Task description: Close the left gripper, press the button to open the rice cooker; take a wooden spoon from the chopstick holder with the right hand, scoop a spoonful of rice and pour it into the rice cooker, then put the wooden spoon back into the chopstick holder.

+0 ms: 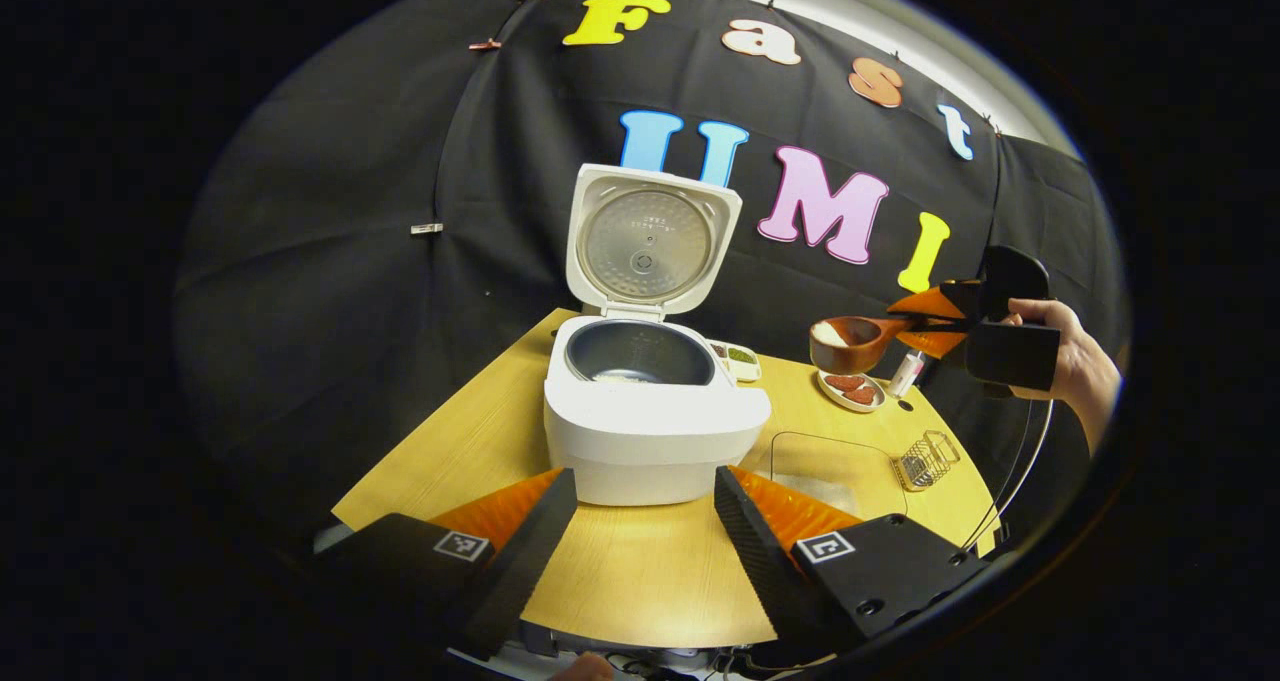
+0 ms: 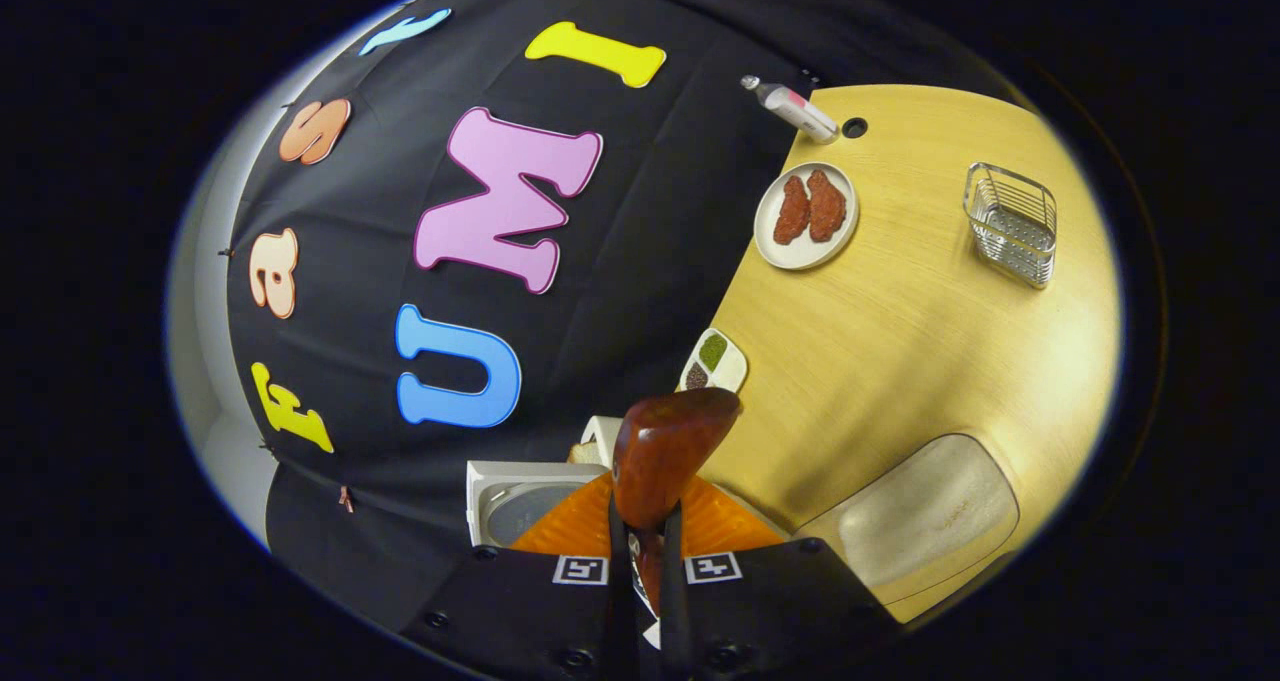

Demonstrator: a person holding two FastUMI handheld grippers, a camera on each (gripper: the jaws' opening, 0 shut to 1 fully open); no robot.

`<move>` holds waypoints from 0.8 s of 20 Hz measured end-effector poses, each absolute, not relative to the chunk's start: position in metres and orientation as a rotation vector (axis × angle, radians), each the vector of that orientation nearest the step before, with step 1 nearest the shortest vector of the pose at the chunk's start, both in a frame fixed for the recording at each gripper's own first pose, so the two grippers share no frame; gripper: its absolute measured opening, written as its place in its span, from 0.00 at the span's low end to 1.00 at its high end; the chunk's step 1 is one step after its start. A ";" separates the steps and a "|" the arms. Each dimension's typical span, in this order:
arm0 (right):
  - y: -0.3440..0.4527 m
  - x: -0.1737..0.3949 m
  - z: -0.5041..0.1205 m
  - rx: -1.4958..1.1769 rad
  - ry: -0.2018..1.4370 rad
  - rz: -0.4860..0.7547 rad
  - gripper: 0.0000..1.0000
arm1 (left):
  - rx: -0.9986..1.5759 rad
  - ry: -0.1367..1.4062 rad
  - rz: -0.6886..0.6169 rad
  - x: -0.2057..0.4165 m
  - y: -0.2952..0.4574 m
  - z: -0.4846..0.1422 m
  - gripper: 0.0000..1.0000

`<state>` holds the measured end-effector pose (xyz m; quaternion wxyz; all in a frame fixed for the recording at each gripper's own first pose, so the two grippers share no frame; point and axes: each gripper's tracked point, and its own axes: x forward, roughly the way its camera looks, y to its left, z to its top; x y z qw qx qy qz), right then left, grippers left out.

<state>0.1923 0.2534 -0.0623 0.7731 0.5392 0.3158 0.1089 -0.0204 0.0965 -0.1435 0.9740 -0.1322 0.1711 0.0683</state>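
Rice cooker (image 1: 650, 421) first, since it is the biggest thing on the wooden table (image 1: 650, 571): we see it standing with its lid (image 1: 650, 241) tipped up and back and the dark inner pot (image 1: 640, 353) open to the top, so we judge the button step done. Beside it to the right lies a clear shallow tray (image 1: 835, 466), and further right a wire basket (image 1: 925, 459), which we take to be the chopstick holder. Behind sit a small plate with two reddish pieces (image 1: 852, 389) and a two-part dish of dark and green seasoning (image 1: 738, 361).

Our left gripper (image 1: 645, 531) hangs low before the cooker, its fingers spread wide with nothing between them. Our right gripper (image 1: 925, 323), held by a hand (image 1: 1075, 361), is clamped narrow on the handle of the wooden spoon (image 1: 850, 343). The spoon is in the air, right of the cooker and above the plate, its bowl level and carrying white rice (image 1: 828, 333).

We judge the spoon light and stiff, its smooth handle liable to twist in the grip; the loose grains will spill at any tilt. Holding it far back on the handle suits the pour, provided we keep it level until over the pot
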 end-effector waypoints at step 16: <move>0.405 0.218 -0.059 1.085 0.675 0.321 0.13 | -0.352 0.355 0.279 -0.043 0.173 -0.159 0.95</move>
